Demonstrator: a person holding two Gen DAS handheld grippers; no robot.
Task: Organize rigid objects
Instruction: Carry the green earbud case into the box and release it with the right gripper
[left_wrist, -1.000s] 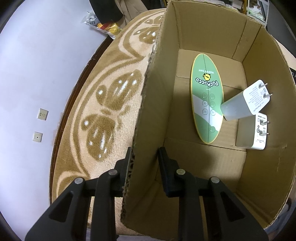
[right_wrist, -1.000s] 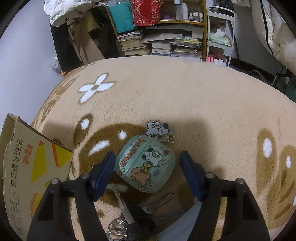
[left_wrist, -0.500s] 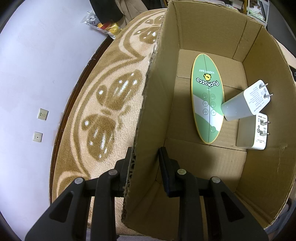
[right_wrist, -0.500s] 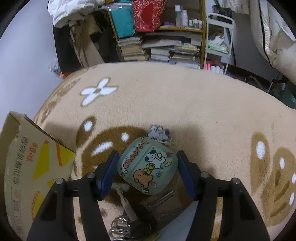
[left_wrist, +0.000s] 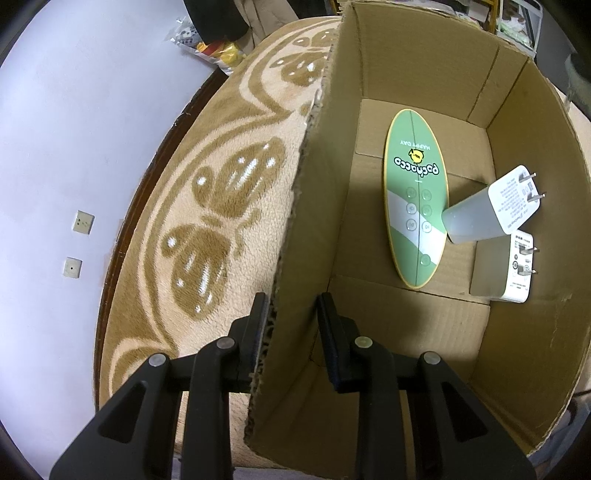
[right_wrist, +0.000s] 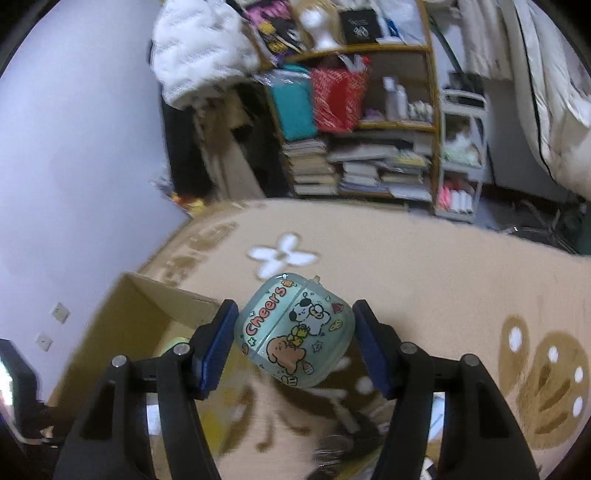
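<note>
Rug (left_wrist: 207, 206), beige with brown motifs, spreads under and ahead of both claws. Cardboard box (left_wrist: 524, 332) open-topped; left claw (left_wrist: 291, 306) straddles its near-left wall, one finger outside against the cardboard, the other inside, apart from it; a true clamp cannot be judged. Inside, ahead-right of that claw: green oval remote (left_wrist: 415, 199) flat on the floor, tilted white charger (left_wrist: 495, 206) resting beside it, second charger (left_wrist: 509, 266) lying just nearer. Right claw (right_wrist: 295, 332) closed on the mint cartoon case (right_wrist: 295, 332), lifted clear of the rug, box (right_wrist: 140, 317) below-left of it.
</note>
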